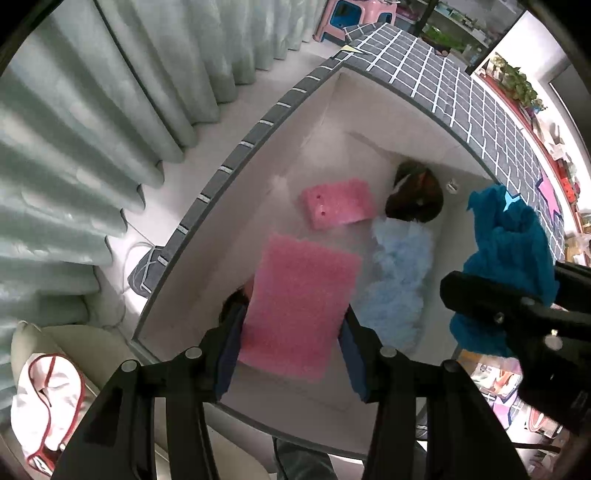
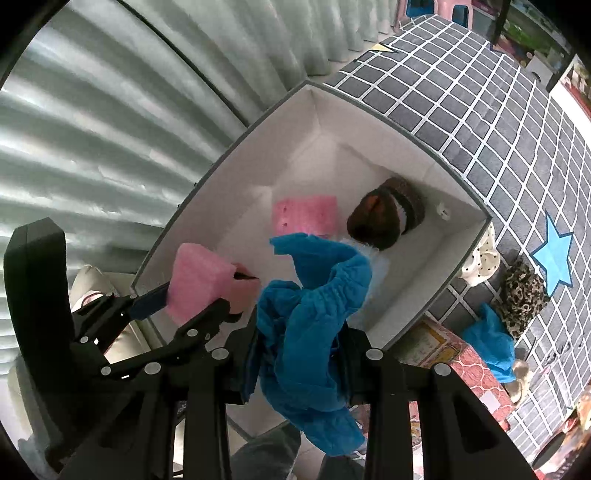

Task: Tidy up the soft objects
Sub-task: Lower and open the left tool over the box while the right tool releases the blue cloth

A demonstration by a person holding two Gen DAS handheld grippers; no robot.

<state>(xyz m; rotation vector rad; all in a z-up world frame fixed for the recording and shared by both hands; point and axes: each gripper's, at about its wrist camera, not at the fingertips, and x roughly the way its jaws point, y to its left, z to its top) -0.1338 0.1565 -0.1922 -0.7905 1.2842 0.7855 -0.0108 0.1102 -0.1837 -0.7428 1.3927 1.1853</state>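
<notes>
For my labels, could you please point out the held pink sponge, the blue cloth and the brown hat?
pink sponge (image 1: 299, 302), left wrist view, flat face.
blue cloth (image 2: 314, 314), right wrist view, bunched middle.
brown hat (image 2: 380, 218), right wrist view, crown.

You are working in a home living room or bedroom; a grey grid-patterned rug (image 2: 480, 122) covers the floor; pale green curtains (image 1: 92, 155) hang just beyond its edge; pink plastic stools (image 1: 354, 18) stand at its far end; plant-filled shelves (image 1: 517, 81) line its other side.

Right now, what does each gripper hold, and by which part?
Left gripper clamps the pink foam block by its two sides. Right gripper pinches the crumpled blue cloth near its middle.
</notes>
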